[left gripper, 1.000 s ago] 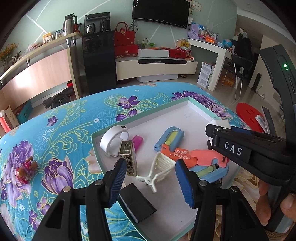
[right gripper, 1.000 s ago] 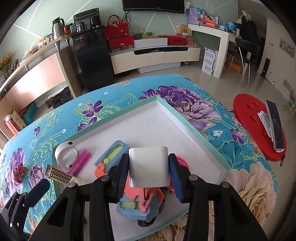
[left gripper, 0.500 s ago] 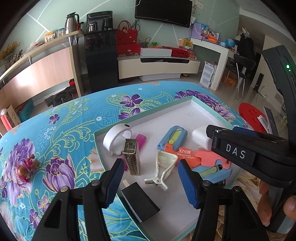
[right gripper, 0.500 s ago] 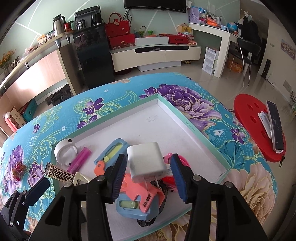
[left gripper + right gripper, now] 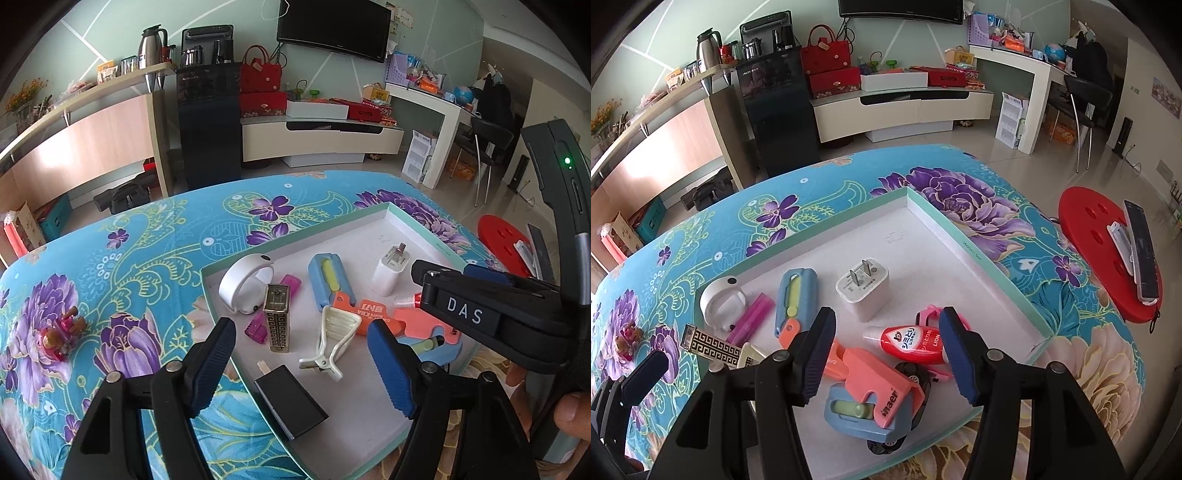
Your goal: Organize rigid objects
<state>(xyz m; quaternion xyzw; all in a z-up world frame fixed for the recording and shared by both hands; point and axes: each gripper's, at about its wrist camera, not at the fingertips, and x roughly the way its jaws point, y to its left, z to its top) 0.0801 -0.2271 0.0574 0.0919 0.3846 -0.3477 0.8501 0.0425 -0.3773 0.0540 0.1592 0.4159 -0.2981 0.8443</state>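
Observation:
A shallow white tray with a teal rim (image 5: 964, 243) (image 5: 406, 225) lies on the flowered table. In it a white plug charger (image 5: 862, 290) (image 5: 389, 271) stands with prongs up. Around it lie a blue cutter (image 5: 794, 295), a red-capped small bottle (image 5: 908, 341), a coral cutter (image 5: 875, 386), a gold patterned lighter (image 5: 277, 317), a cream clip (image 5: 332, 341), a white ring-shaped thing (image 5: 245, 282) and a black block (image 5: 291, 400). My right gripper (image 5: 888, 356) is open and empty, just behind the charger. My left gripper (image 5: 303, 363) is open and empty above the clip.
A small red toy figure (image 5: 57, 338) lies on the cloth at the left. A red stool (image 5: 1108, 254) with a remote stands to the right of the table. The right gripper's body (image 5: 491, 317) crosses the left wrist view at the right.
My right gripper has opened and let go of the white charger, which now stands in the tray. Both grippers have drawn back a little.

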